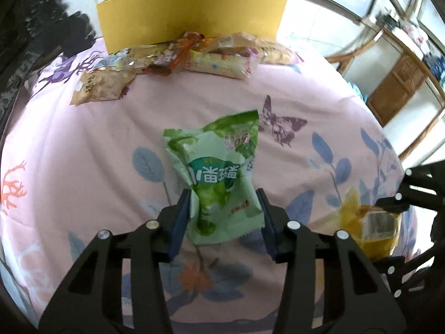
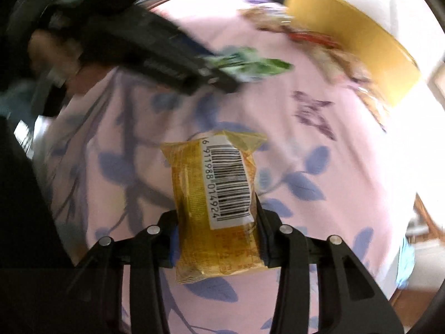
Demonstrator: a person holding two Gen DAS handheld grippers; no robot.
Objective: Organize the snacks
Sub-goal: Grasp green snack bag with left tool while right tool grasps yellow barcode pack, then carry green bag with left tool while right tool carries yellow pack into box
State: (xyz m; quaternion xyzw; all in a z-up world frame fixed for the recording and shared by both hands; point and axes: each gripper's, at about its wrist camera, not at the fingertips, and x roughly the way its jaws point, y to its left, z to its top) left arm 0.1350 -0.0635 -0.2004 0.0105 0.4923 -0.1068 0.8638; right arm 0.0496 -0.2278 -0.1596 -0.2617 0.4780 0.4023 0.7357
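Green snack pkt [image 1: 222, 178] is up off the cloth, pinched at its lower half by the left claw [image 1: 225, 211], blue pads pressed in on both sides, top corner of the pkt sticking out fwd and crumpled. Over on the right wrist view, the yellow snack pkt [image 2: 217, 203] sits clamped in the right claw [image 2: 217, 222], barcode label facing the cam, pkt standing lengthwise along the fingers w/ its bottom end hanging past the pads. So both claws are closed tight on a pkt each.

The two are close: left view catches the yellow pkt and right claw at its lower right edge; right view catches the left claw and green pkt at upper left, blurred.

Underneath, a pink floral cloth [image 1: 111, 128] w/ blue leaves and a purple butterfly print [image 1: 281, 125] covers the surface; can't tell if it's a bench or a bed.

Farther back, a snack pile [image 1: 194, 55] lies in a loose row across the far edge of the cloth: clear-wrapped biscuits, an orange wrapper, a tan bag [image 1: 100, 86] lying a bit nearer on the left. Right behind the pile stands an open yellow cardboard box [image 1: 192, 14], front wall touching or nearly touching the snacks. Open cloth lies between the held pkts and that row. Wooden cabinet [image 1: 400, 83] off to the right.
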